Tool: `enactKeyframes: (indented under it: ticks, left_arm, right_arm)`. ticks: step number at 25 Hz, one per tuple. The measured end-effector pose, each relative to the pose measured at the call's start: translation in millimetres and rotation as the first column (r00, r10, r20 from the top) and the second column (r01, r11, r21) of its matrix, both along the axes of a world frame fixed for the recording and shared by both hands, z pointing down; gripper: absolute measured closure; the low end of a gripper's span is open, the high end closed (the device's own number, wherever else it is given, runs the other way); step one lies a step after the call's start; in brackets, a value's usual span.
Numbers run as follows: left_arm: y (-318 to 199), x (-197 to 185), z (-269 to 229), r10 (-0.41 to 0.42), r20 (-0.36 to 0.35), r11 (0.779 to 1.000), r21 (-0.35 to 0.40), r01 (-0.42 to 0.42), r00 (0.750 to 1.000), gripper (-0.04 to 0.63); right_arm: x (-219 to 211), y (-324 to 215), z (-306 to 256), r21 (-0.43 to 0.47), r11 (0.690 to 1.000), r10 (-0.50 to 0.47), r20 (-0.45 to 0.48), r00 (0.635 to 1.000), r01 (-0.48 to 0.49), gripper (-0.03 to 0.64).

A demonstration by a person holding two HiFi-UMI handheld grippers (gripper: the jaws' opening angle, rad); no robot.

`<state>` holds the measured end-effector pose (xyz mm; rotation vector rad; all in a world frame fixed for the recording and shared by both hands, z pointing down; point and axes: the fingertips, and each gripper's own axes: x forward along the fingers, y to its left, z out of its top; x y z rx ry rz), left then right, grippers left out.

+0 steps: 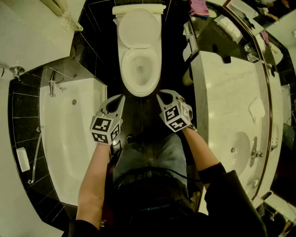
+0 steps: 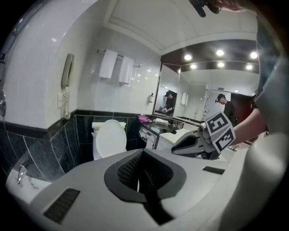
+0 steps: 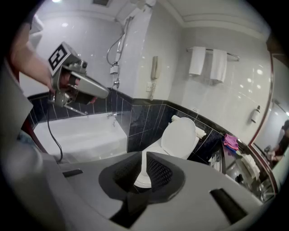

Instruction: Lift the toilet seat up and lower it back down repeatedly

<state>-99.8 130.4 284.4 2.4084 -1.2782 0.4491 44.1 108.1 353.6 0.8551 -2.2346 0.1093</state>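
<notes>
In front of the toilet, the left gripper (image 1: 119,98) hangs just short of the bowl's front rim, jaws nearly together on nothing. The toilet seat (image 1: 126,69) appears to lie flat on the bowl, with the lid (image 1: 138,28) upright behind. The right gripper (image 1: 162,96) sits alongside, jaws a narrow gap apart, empty. Step in hand: approach for a lift. The next move likely requires a jaw tip under the seat's front edge.

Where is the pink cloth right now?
In the head view the pink cloth lies at the top edge, right of the toilet tank and beyond the far end of the vanity counter.
</notes>
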Motion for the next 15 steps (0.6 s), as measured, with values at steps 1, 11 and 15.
enactKeyframes:
  ticks: [1,11,15]
  left_arm:
    - [-8.0,-2.2,8.1,-0.008,-0.002,1.000,0.003,0.008,1.000,0.607]
    - [-57.2,-7.9,128.2,-0.092,0.004,0.995,0.048,0.092,0.996,0.607]
    - [-69.8,-9.0,191.7,-0.095,0.039,0.993,0.069,0.092,0.995,0.607]
  right_arm:
    - [-5.2,-8.6,11.0,0.014,0.999,-0.029,-0.028,0.999,0.030,0.552]
    - [-36.5,-49.9,166.7,0.140,0.940,-0.266,-0.274,0.924,0.312,0.441]
    - [-37.8,-59.4,245.9,0.143,0.914,-0.313,-0.348,0.884,0.380,0.400]
